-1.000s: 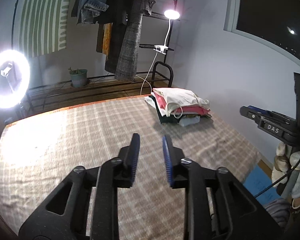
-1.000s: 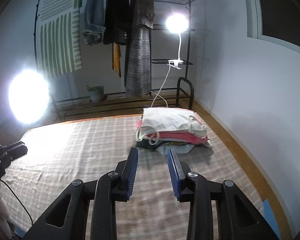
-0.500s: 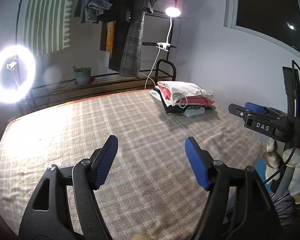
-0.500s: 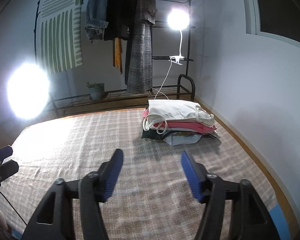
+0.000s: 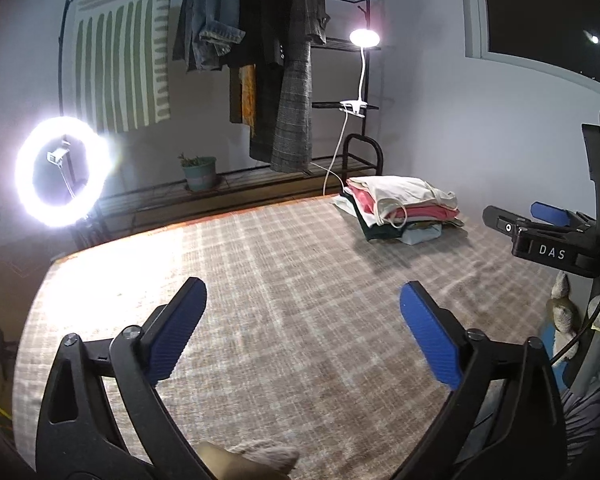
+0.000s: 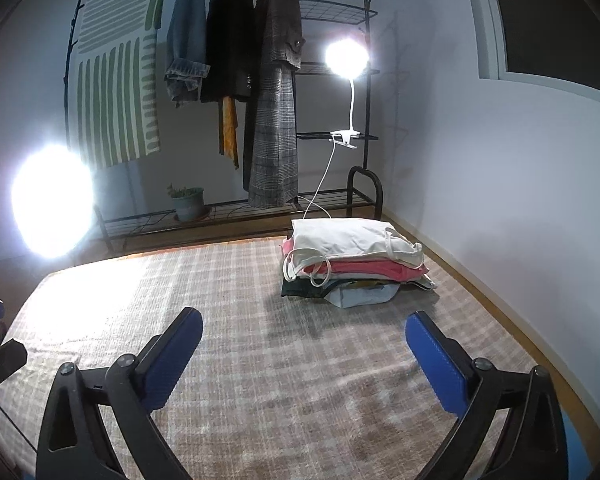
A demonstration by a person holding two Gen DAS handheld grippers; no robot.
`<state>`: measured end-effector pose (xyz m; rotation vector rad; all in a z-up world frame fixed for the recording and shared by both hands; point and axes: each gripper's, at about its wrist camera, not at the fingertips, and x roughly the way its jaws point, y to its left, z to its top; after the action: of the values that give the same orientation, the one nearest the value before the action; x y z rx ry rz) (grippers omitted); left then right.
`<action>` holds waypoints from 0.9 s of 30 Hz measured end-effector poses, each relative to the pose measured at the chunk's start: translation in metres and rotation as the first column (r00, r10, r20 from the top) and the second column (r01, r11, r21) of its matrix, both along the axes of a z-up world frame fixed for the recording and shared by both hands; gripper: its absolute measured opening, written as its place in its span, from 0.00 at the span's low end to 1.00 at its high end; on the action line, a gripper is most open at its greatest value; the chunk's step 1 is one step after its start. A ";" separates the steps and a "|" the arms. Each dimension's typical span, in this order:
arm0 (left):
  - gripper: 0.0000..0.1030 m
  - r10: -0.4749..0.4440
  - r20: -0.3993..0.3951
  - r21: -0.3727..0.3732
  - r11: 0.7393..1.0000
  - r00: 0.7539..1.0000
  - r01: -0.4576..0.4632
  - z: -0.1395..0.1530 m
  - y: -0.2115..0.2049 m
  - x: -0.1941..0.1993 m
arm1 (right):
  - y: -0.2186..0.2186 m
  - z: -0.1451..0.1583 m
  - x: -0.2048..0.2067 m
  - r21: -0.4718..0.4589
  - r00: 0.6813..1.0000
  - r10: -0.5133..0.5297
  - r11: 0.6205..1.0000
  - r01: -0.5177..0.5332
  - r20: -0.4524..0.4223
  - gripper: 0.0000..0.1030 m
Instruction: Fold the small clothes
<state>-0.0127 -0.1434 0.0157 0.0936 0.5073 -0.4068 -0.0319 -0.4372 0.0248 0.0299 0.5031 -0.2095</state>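
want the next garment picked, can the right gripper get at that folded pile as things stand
Probably yes: the right gripper is open and empty, and only bare checked cloth lies between it and the folded pile.

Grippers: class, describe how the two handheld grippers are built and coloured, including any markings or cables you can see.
Both the left gripper and right gripper have black plastic scissor-like arms joined by silver pivot screws, each ending in a ribbed blue pad. In the left view, the right gripper's black body shows white letters "DAS", a black cable and a small green light.
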 end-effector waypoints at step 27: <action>1.00 0.041 0.022 -0.009 0.999 0.999 -0.040 0.008 0.004 -0.004 | 0.000 -0.004 0.000 -0.003 1.000 -0.009 1.000 0.009 -0.010 1.00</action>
<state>-0.0172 -0.1390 0.0239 0.0796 0.4845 -0.3679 -0.0319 -0.4368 0.0208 0.0286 0.5124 -0.2187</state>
